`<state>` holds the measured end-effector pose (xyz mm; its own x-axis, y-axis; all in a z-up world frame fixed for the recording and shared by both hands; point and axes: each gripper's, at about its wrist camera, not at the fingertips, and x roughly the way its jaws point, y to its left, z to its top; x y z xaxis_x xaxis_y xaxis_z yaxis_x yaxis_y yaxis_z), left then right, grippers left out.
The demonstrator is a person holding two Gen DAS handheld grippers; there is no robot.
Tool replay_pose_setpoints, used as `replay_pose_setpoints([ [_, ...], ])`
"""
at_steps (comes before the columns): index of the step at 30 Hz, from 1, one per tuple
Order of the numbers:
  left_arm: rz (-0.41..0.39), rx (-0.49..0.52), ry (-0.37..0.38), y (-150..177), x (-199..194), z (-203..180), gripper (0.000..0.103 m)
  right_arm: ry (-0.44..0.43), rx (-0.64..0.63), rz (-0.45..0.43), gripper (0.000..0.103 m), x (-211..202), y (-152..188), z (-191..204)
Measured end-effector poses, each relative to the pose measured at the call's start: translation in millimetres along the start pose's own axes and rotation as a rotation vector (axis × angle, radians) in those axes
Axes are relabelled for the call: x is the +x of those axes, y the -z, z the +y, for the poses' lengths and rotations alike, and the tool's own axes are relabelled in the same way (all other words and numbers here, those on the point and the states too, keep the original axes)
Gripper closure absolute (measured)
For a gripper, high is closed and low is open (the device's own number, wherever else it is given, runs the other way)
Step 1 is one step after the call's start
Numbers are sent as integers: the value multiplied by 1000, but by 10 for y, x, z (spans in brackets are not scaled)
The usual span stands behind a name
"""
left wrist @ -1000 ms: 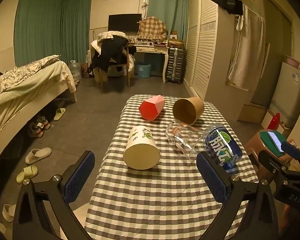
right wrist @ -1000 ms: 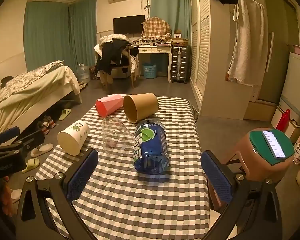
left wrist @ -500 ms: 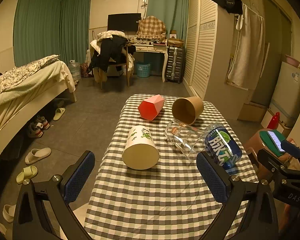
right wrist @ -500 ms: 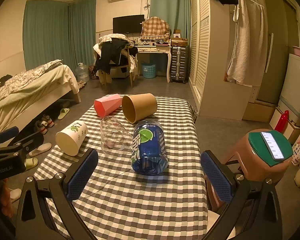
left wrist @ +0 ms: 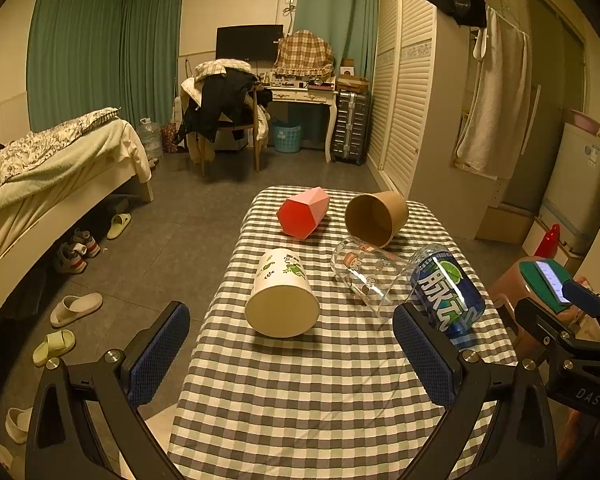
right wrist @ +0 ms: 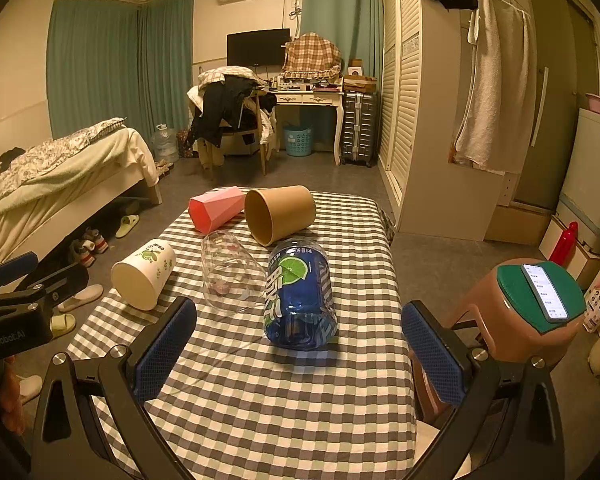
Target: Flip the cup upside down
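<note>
The left gripper (left wrist: 290, 354) hovered level over the near edge of the checkered counter (left wrist: 320, 408), spread wide and holding nothing, aimed toward twelve o'clock. Ahead of it the white cup (left wrist: 283, 293) lay on its side, mouth toward the camera. At two o'clock lay the clear glass (left wrist: 366, 276), then the blue cup (left wrist: 446, 290). The right gripper (right wrist: 298, 346) likewise hung level, wide and empty, with the blue cup at twelve o'clock.
</note>
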<state>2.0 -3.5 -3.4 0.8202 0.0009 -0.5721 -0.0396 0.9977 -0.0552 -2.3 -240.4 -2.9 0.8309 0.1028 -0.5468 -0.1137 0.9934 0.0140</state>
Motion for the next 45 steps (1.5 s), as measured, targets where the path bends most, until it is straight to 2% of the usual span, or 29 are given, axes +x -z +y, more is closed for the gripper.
replay_pose_setpoints([
  [34, 10, -5, 4, 14, -12, 16, 0, -29, -27, 4, 0, 29, 22, 147],
  [40, 14, -20, 8, -45, 73, 118, 0, -34, -53, 2, 0, 101, -52, 231],
  [45, 3, -42, -8, -161, 188, 302, 0, -45, -105, 1, 0, 246, -244, 386],
])
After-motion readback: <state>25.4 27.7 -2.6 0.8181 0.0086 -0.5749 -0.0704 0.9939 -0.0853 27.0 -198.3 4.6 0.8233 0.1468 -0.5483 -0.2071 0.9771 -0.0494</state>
